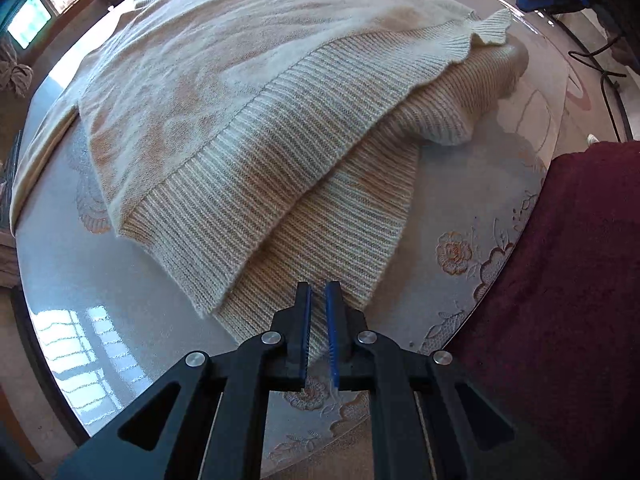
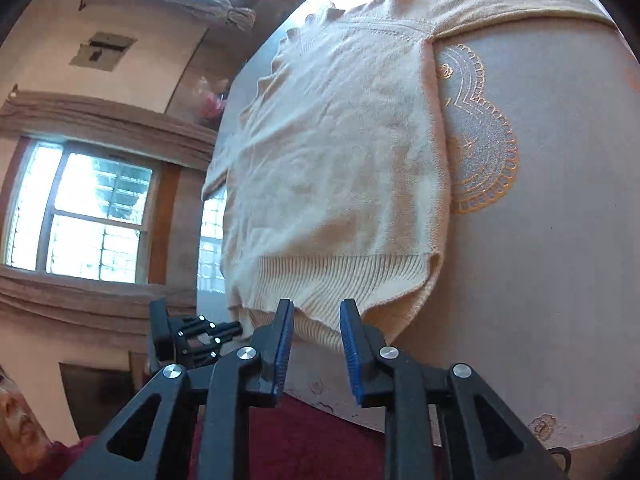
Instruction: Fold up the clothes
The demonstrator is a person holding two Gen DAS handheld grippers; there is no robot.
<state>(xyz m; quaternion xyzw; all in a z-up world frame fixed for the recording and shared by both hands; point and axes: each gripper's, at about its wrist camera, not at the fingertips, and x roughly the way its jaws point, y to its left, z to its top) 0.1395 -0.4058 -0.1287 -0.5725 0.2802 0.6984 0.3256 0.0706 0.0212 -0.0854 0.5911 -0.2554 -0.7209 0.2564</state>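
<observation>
A cream sweater (image 1: 224,92) lies spread on the patterned counter (image 1: 472,208), ribbed hem nearest. The left gripper (image 1: 318,292) has its jaws narrowed on the hem's edge; the right gripper (image 2: 316,308), jaws wide, straddles the hem, gripping nothing.

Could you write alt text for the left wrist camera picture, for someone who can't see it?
A cream knit sweater lies folded on a round floral-patterned table, its ribbed hem nearest the camera. The left gripper, fingers nearly together, grips the hem's lower layer.
</observation>
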